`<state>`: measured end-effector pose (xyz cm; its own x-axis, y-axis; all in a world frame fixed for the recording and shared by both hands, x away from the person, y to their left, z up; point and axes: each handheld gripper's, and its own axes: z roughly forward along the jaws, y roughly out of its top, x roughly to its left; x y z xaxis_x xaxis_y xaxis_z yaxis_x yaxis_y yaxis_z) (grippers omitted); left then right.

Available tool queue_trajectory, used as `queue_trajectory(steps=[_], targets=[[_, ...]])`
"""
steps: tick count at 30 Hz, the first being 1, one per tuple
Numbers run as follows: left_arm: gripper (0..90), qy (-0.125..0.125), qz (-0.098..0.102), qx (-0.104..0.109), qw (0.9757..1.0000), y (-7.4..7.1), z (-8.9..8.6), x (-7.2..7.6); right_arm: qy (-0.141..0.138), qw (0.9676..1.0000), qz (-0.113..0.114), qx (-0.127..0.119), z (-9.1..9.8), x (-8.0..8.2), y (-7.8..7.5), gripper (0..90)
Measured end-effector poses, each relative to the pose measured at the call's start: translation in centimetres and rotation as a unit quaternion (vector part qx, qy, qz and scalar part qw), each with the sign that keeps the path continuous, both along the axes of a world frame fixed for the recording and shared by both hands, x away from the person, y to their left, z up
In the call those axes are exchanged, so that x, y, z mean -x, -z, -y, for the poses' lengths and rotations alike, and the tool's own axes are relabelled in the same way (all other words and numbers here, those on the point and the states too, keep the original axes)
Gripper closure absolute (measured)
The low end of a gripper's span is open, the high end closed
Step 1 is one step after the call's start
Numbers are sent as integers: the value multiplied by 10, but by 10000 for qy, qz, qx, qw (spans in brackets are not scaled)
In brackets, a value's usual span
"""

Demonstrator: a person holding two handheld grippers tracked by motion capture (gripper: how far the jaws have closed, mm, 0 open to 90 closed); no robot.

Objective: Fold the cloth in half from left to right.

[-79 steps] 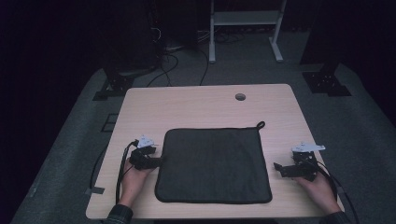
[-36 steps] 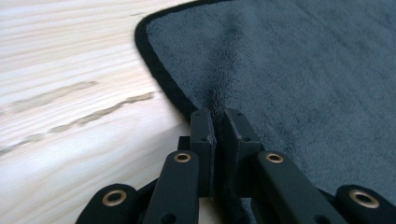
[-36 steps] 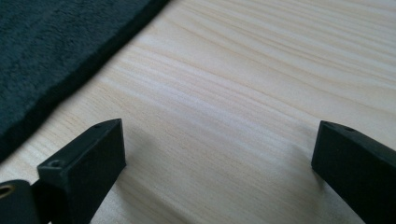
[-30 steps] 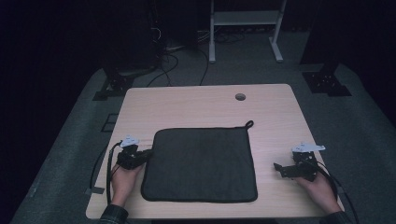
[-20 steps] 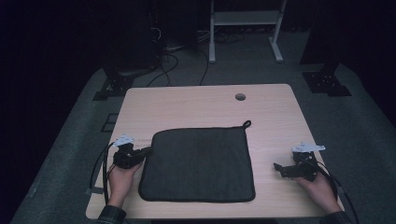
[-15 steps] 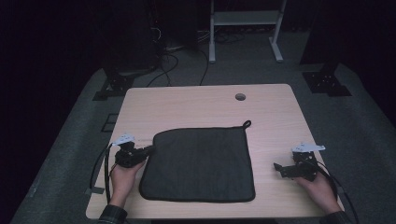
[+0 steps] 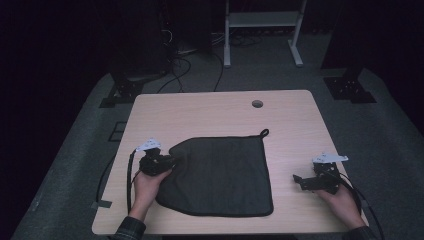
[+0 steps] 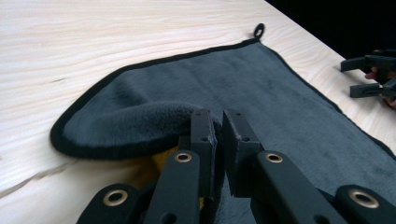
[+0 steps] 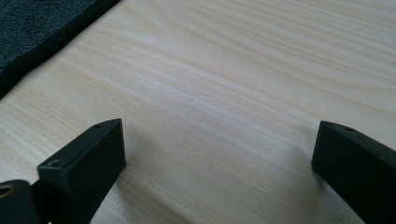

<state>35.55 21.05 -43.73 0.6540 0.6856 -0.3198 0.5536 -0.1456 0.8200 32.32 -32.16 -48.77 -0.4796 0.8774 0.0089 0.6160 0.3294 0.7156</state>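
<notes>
left claw (image 7: 170, 161) clamped on the cloth (image 7: 220, 177) corner has lifted it inward since a second ago, so folding has begun; right claw (image 7: 298, 181) wide, idle on worktop (image 7: 210, 112).

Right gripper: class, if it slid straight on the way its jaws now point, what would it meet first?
Probably the right edge of the dark grey square cloth. The right gripper points leftward across bare light wooden table, jaws open, nothing between; depth is uncertain.
</notes>
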Motion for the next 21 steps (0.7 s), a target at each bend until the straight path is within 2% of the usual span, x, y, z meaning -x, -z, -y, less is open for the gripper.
queue_trajectory(steps=[6,8,21], targets=[[826,283,-10,93,9996,-3,24,-5,1,10000,-2,1,0,0,0,19],[827,369,1,46,9993,-4,34,-7,-1,10000,-1,1,0,0,0,19],[826,784,-26,105,9969,-4,78,-18,0,10000,-2,1,0,0,0,19]])
